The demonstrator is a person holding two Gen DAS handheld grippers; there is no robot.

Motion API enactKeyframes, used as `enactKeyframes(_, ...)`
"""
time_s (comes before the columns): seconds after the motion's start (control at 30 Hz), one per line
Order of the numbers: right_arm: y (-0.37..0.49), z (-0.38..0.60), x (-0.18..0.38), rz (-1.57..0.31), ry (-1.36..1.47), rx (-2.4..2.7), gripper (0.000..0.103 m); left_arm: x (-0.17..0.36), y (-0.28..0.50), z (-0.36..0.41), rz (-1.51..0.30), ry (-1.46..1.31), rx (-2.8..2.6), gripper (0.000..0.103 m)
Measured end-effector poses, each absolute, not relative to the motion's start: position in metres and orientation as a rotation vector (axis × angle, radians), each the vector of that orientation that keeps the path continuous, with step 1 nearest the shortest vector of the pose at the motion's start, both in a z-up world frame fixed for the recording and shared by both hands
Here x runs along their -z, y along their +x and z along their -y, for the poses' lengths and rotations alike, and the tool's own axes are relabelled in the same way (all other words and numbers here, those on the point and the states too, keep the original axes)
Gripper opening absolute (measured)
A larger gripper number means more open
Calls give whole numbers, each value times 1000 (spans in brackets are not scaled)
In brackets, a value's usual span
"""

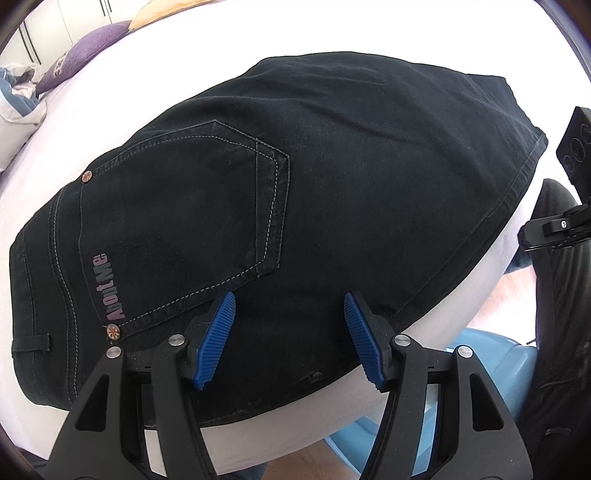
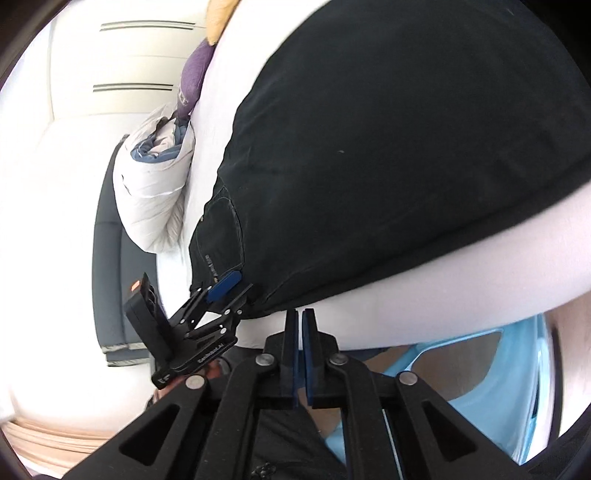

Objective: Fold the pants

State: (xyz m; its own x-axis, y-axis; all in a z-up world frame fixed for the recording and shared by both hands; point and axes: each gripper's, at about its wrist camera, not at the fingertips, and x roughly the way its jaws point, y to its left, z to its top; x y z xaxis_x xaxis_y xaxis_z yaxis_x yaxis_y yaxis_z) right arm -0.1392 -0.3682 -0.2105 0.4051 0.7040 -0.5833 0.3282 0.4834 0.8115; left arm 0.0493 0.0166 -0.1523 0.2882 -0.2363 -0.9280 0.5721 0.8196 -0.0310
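On the white bed [image 1: 110, 110] I see the black pants [image 1: 295, 184] lying folded, long axis running left to right in my left view, waistband and back pocket [image 1: 184, 206] at the left. My left gripper [image 1: 290, 339] hangs over their near edge, fingers spread; my right gripper [image 2: 299, 354] has its fingers pressed together, holding nothing.

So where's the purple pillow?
In the left wrist view the purple pillow sits far up at the left on the white bed, beyond the black pants, beside an orange pillow.
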Motion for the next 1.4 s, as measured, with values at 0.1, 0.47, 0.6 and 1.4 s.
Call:
enactKeyframes(0.1, -133, 367, 225, -1207, 1164, -292, 7, 154, 49, -17, -1164, 336, 550, 60)
enactKeyframes(0.47, -124, 376, 239, -1167, 1318, -278, 35, 152, 53, -19, -1166, 313, 545, 60)
enactKeyframes(0.6, -131, 379, 239, -1189, 1395, -279, 40, 151, 55, -22, -1166, 306, 544, 60)
enactKeyframes(1.4, -131, 386, 252, -1105, 1389, -223, 13, 150, 57, -23, -1166, 291, 539, 60)
